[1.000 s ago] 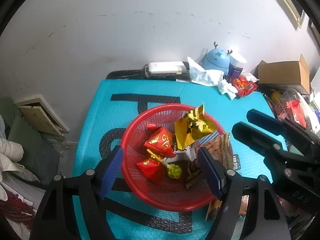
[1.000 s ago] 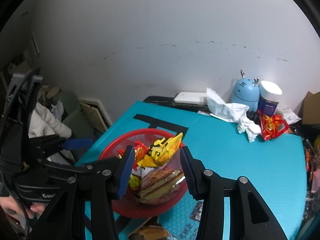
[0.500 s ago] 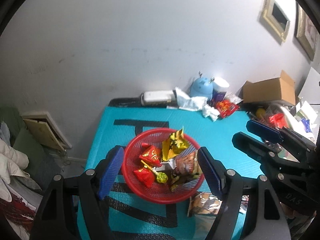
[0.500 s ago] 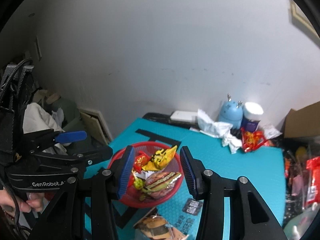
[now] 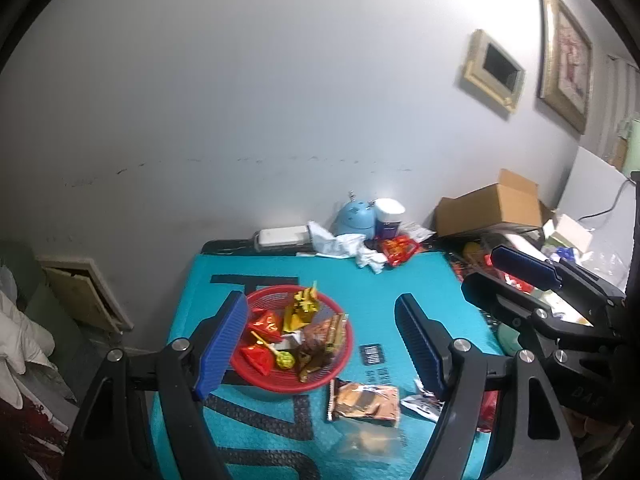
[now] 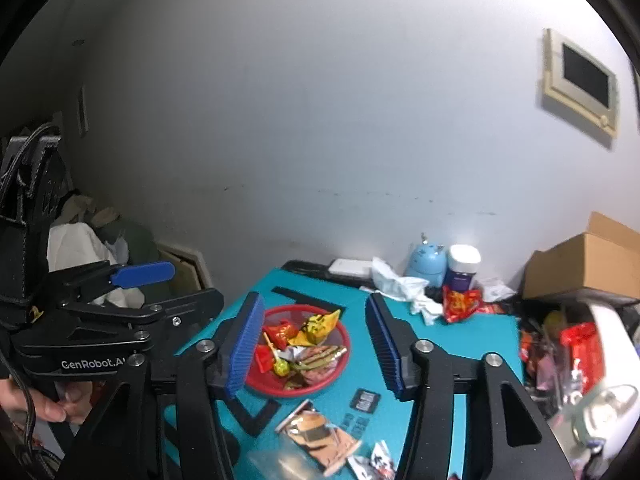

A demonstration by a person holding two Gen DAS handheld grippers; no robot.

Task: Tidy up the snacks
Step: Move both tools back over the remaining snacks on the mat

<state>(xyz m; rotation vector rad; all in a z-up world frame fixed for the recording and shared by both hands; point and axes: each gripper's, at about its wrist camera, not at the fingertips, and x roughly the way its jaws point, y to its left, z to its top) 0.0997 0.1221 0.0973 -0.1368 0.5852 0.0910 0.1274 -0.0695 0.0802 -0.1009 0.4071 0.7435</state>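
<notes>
A red mesh basket [image 5: 337, 367] sits on the teal table mat [image 5: 384, 300] and holds several snacks: red packets, a yellow packet, a brown burger-print packet, a green lollipop. It also shows in the right wrist view [image 6: 342, 366]. A burger-print packet [image 5: 366, 400] lies on the mat in front of the basket, also seen from the right wrist [image 6: 320, 436]. A small white wrapper [image 5: 420, 404] lies beside it. My left gripper [image 5: 320, 344] is open and empty, high above the basket. My right gripper [image 6: 314, 344] is open and empty, also high above the table.
At the table's back stand a blue humidifier [image 5: 354, 216], a white-lidded jar [image 5: 388, 218], crumpled tissue [image 5: 340, 244] and a red snack bag [image 5: 398, 249]. A cardboard box [image 5: 492, 208] and clutter fill the right side. Bedding lies at left.
Both grippers have pulled up and back from the basket, so the table looks smaller and the packets in front of the basket come into view. Both stay open.
</notes>
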